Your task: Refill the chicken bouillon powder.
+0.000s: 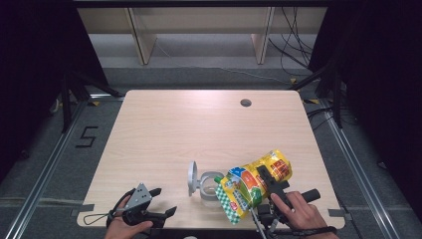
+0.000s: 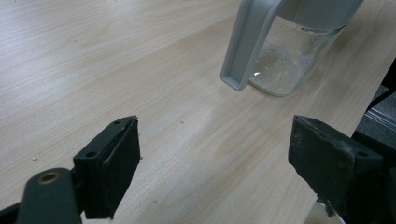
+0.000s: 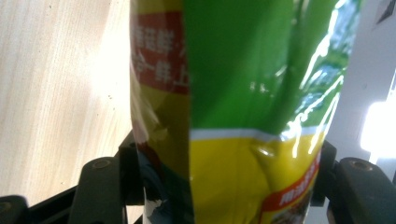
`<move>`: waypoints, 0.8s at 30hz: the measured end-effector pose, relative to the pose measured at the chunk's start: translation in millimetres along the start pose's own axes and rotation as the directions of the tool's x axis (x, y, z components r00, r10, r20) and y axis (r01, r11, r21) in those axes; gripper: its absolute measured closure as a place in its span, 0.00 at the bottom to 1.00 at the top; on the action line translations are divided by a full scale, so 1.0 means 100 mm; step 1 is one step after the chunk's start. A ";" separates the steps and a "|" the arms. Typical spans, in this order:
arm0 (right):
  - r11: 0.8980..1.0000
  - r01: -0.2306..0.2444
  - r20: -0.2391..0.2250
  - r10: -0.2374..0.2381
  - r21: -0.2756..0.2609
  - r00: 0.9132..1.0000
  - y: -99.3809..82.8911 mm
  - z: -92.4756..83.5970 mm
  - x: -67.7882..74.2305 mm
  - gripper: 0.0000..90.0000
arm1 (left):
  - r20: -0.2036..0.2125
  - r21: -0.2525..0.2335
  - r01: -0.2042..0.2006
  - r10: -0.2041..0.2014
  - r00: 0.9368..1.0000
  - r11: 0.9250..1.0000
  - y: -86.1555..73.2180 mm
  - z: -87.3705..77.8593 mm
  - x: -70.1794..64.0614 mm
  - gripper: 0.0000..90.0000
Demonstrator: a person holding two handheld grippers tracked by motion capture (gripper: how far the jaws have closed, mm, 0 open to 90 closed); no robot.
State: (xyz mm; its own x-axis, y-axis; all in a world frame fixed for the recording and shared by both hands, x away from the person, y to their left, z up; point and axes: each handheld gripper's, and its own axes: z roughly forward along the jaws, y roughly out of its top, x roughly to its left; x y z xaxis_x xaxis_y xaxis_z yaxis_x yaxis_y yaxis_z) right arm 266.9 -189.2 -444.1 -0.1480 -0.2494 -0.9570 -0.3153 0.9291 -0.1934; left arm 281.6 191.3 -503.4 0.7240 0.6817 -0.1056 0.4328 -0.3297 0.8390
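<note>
Left to right. My left gripper [image 1: 161,201] sits low at the near-left edge of the table [image 1: 164,129], idle; in the left gripper view its jaws stand wide apart w/ nothing between them, just bare wood, and the jar [image 2: 289,60] is ahead of them, well clear.

Next over, near the table's front middle: the clear glass jar [image 1: 209,191] w/ its grey flip lid [image 1: 192,178] swung open and standing up on the left side. There's a bit of pale granular stuff at the bottom, as far as I can tell thru the glass.

Right of that, the pouch [image 1: 251,185], a yellow/green refill bag, is tilted w/ its checkered lower end dipping toward the jar mouth. My right gripper [image 1: 268,181] has it clamped across the body; in the right gripper view both pads press the foil in from each side, so the jaws are partly closed on it, not slack.

Risks, imo: the bag's low corner looks beside the opening rather than squarely over it, so contents could spill onto the table. The foil is slick and creased, so the grip could slip and drop the bag. Nothing steadies the jar; a nudge from the bag could tip it or knock the lid shut.
</note>
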 end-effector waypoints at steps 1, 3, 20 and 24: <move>1.000 -0.024 0.009 0.024 -0.002 1.000 -0.01 0.00 0.02 0.43 | 0.004 -0.002 0.002 -0.002 1.000 1.000 0.00 0.00 0.00 0.18; 1.000 0.003 0.006 -0.003 0.009 1.000 0.00 -0.01 0.01 0.43 | 0.004 -0.002 0.003 -0.003 1.000 1.000 0.00 0.00 0.00 0.18; 0.986 0.163 0.017 -0.164 0.013 0.986 -0.01 -0.03 -0.11 0.46 | 0.010 -0.003 0.005 -0.005 1.000 1.000 0.00 0.01 -0.01 0.18; 0.976 0.215 -0.002 -0.215 0.024 0.977 -0.01 -0.01 -0.17 0.46 | 0.006 0.009 -0.020 0.020 1.000 1.000 0.00 0.01 0.00 0.18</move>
State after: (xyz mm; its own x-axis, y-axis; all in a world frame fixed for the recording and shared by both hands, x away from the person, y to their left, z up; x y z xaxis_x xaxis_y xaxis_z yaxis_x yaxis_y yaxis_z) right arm 268.3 -185.9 -427.1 -0.0783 -0.4437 -0.8927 -0.3175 0.8600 -0.3996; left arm 282.2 190.7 -504.5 0.7356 0.6711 -0.0921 0.4232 -0.3491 0.8361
